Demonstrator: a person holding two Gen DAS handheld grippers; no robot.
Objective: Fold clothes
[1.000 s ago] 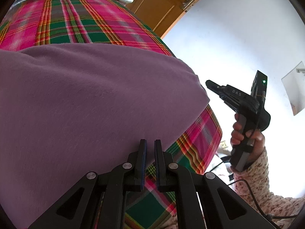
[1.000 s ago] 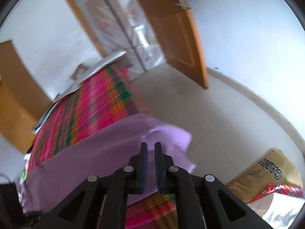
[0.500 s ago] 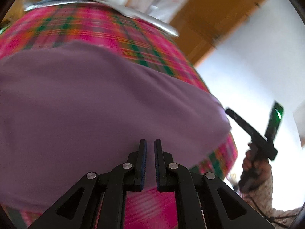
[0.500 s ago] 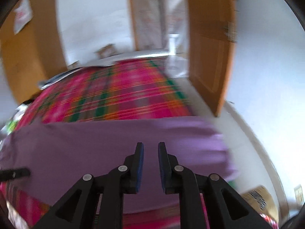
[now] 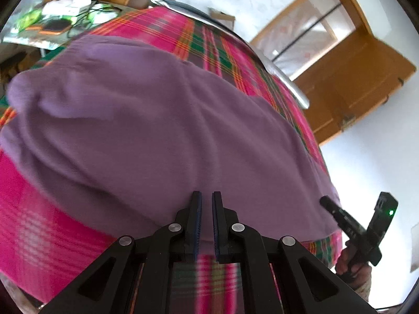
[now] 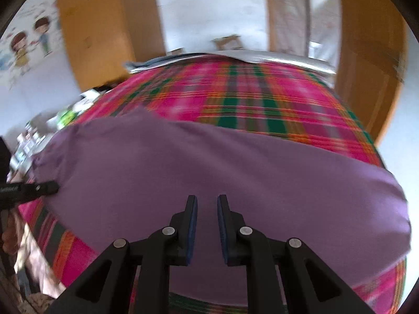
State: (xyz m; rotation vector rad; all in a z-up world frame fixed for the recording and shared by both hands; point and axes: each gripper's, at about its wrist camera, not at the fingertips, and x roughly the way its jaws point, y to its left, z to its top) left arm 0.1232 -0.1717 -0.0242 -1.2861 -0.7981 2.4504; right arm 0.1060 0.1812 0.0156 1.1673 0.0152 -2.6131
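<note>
Garment: purple garment (image 5: 167, 130) lies spread across the near half of the bed (image 5: 214, 52), over its pink-and-green plaid cover, its near hem just short of the bed's near edge.
Left end of garment: rumpled, with a raised fold and a loose lobe toward the bed's far-left side; not yet squared.
Left hand-held gripper (image 5: 204, 222): above the near hem toward the bed's left side; jaws nearly closed with a thin slit, no cloth pinched.
Right hand-held gripper (image 6: 204, 225): above the near hem toward the bed's right side; jaws have just been opening, narrowly parted, empty.
Right end of garment: rounded edge reaching close to the bed's right edge.
Done, as I judge: garment laid out, perhaps folded once.
Left: smoothing the left end, further folds.
</note>
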